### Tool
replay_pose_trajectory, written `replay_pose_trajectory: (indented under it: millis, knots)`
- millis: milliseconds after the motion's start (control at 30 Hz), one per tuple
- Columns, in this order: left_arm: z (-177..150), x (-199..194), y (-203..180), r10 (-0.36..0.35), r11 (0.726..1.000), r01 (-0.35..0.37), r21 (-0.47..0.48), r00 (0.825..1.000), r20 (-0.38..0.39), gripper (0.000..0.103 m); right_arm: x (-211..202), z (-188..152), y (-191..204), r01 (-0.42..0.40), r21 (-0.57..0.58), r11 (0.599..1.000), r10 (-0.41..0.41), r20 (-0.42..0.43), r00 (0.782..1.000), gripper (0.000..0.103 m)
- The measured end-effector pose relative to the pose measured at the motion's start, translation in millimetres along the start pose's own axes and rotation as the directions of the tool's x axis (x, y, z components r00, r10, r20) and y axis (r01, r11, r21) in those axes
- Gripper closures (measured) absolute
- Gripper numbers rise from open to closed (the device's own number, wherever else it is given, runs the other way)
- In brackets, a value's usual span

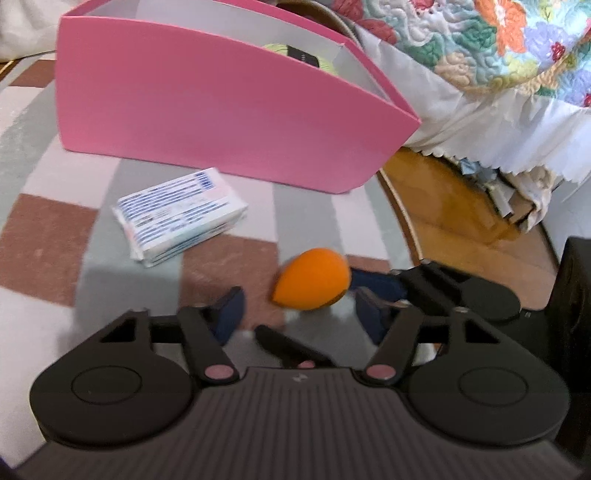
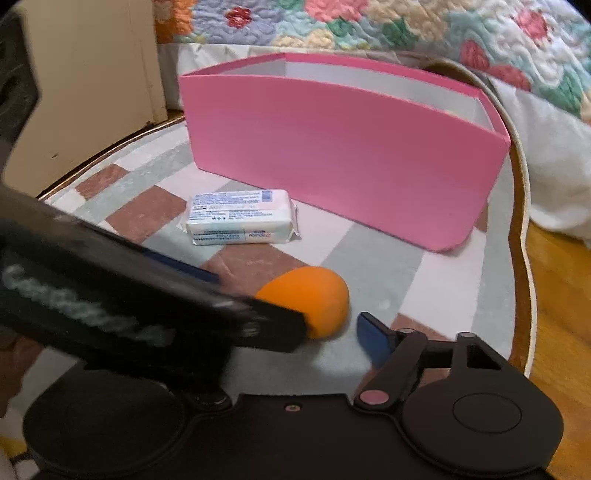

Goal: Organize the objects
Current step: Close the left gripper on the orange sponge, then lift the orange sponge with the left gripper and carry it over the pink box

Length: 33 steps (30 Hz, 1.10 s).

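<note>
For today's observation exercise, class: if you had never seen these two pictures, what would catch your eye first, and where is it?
The big pink box stands at the back of the checked table, open at the top. In front of it lies a white wrapped packet, and nearer the cameras an orange egg-shaped sponge. The open left gripper and right gripper both close in around the sponge.

On the table we find the open box standing at the back, with a ball of yarn inside it. Just in front of the box lies the wrapped packet, apart from it. Nearer to us, the egg-shaped sponge rests on the table before the packet. Behind the table we see the bed.
</note>
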<state>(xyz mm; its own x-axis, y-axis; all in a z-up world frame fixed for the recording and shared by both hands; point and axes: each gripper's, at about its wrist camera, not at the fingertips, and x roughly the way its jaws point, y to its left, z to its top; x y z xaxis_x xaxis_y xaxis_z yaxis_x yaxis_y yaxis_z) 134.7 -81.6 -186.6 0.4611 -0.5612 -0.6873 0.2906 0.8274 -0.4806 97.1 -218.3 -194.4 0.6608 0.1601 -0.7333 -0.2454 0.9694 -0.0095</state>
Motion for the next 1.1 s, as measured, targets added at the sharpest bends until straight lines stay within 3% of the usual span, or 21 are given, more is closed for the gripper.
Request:
replay_pose_trajectory:
  millis: [67, 233, 400, 633, 933, 1100]
  knots:
    - [1, 0, 1, -0.017, 1.000, 0.017, -0.011, 1.000, 0.001, 0.060, -1, 1, 2, -0.005, -0.025, 1.000, 0.005, 0.007, 1.000, 0.033]
    - [2, -8, 5, -0.036, 0.997, 0.036, -0.067, 0.999, -0.001, 0.062, -8, 3, 7, 0.021, -0.040, 0.999, -0.021, 0.015, 1.000, 0.046]
    - [4, -18, 3, -0.052, 0.995, 0.050, -0.081, 0.998, -0.022, 0.062, -21, 5, 14, 0.019, -0.026, 0.999, -0.019, 0.009, 1.000, 0.045]
    - [2, -47, -4, -0.079, 0.994, 0.076, -0.081, 0.996, -0.032, 0.062, -47, 15, 29, 0.011, -0.001, 1.000, -0.011, 0.010, 1.000, 0.034]
    - [8, -87, -9, -0.087, 0.991, 0.083, -0.101, 0.996, -0.035, 0.062, -72, 25, 48, -0.006, -0.010, 1.000, 0.006, 0.016, 1.000, 0.030]
    - [9, -109, -21, -0.080, 0.997, 0.080, -0.010, 0.997, 0.007, 0.061, -85, 30, 54, -0.011, -0.021, 1.000, 0.012, 0.022, 1.000, 0.030]
